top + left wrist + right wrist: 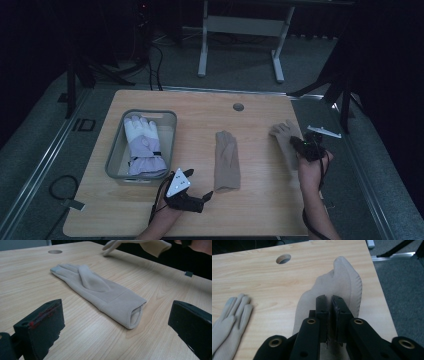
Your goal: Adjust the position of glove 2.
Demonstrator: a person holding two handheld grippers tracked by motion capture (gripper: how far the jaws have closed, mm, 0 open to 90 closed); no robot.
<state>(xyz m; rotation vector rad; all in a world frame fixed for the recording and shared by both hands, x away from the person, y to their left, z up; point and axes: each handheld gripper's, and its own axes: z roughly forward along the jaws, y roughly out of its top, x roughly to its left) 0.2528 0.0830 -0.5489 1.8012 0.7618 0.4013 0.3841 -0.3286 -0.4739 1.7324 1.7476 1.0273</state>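
A beige glove (227,159) (100,293) lies flat in the middle of the wooden table (200,115), its cuff toward the near edge. A second beige glove (286,135) (337,287) hangs at the table's right side, lifted off the wood, with my right gripper (302,145) (329,301) shut on its cuff end. My left gripper (209,196) (115,322) rests open near the front edge, its jaws wide apart and aimed at the flat glove's cuff, not touching it.
A grey basket (167,116) at the table's left holds a white and lilac padded glove (144,147). A round cable hole (238,107) sits near the far edge. The desk frame (240,30) stands on the floor beyond.
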